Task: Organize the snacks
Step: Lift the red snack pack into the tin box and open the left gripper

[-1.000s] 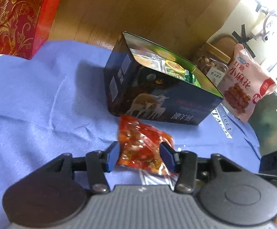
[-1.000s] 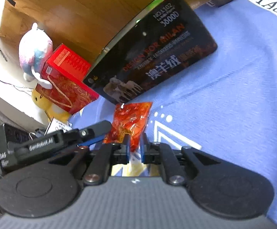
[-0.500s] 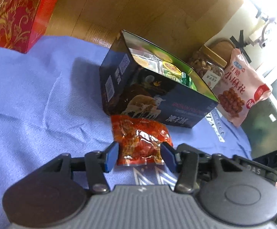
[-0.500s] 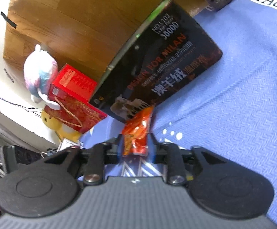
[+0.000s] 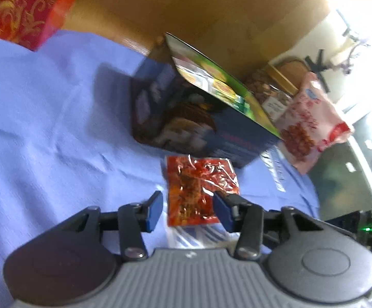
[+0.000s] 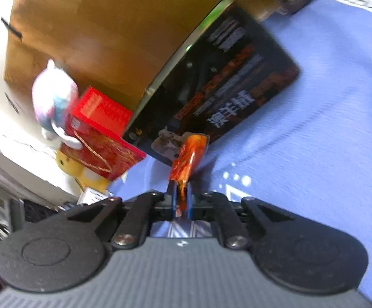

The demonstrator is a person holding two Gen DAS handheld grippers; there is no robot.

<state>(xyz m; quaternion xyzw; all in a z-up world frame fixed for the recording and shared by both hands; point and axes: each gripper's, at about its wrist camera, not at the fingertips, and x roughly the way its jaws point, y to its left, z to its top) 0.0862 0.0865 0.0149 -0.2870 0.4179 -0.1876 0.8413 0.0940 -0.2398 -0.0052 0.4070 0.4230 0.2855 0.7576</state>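
Red-orange snack packet (image 6: 189, 159): clear glossy film, crinkled, reddish pieces inside; seen edge-on from the right wrist, near end pinched between blue pads, far end just before the box.

Dark open-topped box (image 5: 201, 118): printed sides, green inner rim, tilted on blue cloth, holding small green-and-yellow packs (image 5: 221, 87).

Pink snack bag (image 5: 311, 120): upright beside the box.

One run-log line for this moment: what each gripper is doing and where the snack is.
right gripper: shut on red snack packet | left gripper: open, packet between fingers, untouched | dark box: open, behind packet | stage: packet gripped, not boxed
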